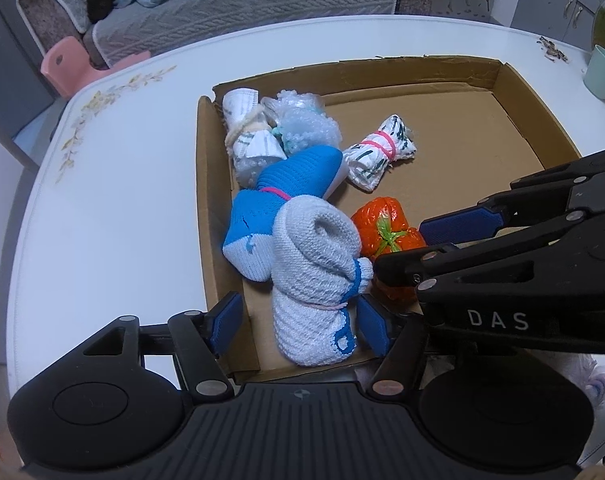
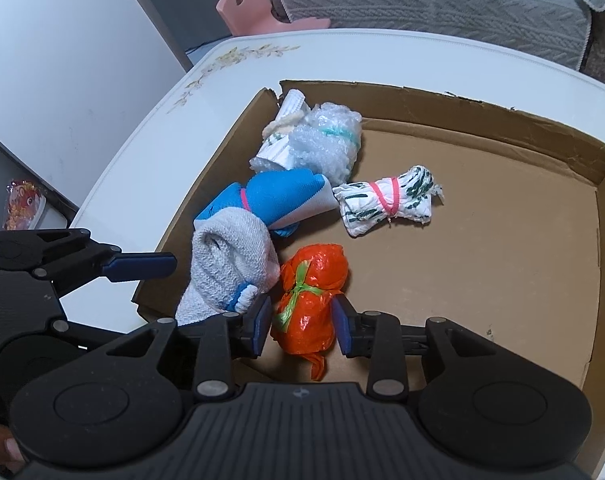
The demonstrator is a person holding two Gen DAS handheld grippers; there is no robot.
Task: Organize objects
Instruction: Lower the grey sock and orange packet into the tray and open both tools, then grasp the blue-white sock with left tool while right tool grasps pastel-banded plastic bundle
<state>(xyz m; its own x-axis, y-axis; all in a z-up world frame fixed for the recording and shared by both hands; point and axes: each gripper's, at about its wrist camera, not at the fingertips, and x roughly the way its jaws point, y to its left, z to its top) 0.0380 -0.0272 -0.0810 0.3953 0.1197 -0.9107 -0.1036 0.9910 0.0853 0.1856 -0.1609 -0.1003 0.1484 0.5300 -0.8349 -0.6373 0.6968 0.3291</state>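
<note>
A shallow cardboard box [image 1: 207, 184] [image 2: 482, 264] lies on the white table [image 1: 122, 220]. A white knitted sock roll [image 1: 314, 280] [image 2: 226, 264] rests in its near left corner, between the jaws of my left gripper [image 1: 300, 324]. They stand open, and the left pad is clear of the roll. An orange plastic bundle tied in green [image 2: 306, 300] [image 1: 386, 224] lies on the box floor inside my right gripper [image 2: 302, 326] [image 1: 400, 248]. That gripper is open, its pads close beside the bundle without squeezing it. One of the left gripper's fingers [image 2: 142, 266] reaches in from the left.
The box also holds a blue sock roll [image 1: 290, 184], a white-and-green bundle with a pink band [image 1: 378, 156], a bubble-wrap wad [image 1: 306, 124] and a string-tied white roll [image 1: 242, 120]. A mint cup [image 1: 602, 72] stands on the table at far right. Beyond the table are a sofa [image 1: 242, 0] and a pink stool [image 1: 66, 64].
</note>
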